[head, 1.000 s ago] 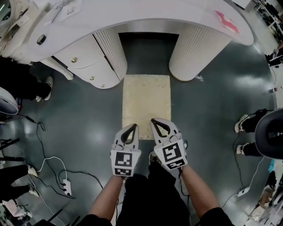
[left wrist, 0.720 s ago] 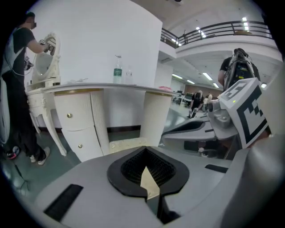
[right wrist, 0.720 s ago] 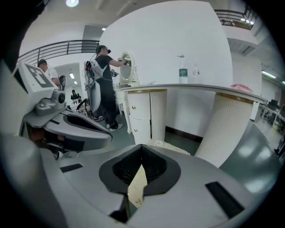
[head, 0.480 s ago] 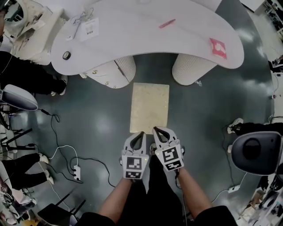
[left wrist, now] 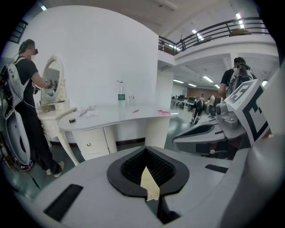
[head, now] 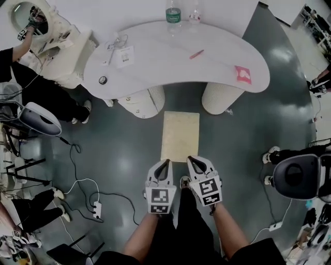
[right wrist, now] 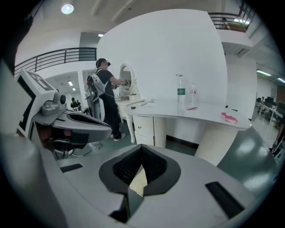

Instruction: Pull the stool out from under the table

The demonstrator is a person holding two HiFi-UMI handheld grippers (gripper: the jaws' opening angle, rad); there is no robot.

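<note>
The stool (head: 180,135), with a cream rectangular top, stands on the dark floor in front of the white curved table (head: 155,62), clear of the gap between the table's two pedestals. My left gripper (head: 164,162) and right gripper (head: 193,159) hang side by side over the stool's near end, well above it. Both are shut with nothing in them. In the left gripper view a sliver of the stool (left wrist: 150,185) shows through the loop of the left gripper (left wrist: 145,148). The right gripper (right wrist: 142,146) frames the stool (right wrist: 139,181) the same way.
On the table stand a water bottle (head: 173,14), a red pen (head: 196,54) and a pink item (head: 242,73). A power strip with cables (head: 96,209) lies on the floor at left. People stand at left by a vanity mirror (head: 31,15). A black round device (head: 295,176) sits at right.
Both grippers have risen together, still shut and side by side. The head view has pulled up and back, so the whole table top now shows and the stool looks smaller.
</note>
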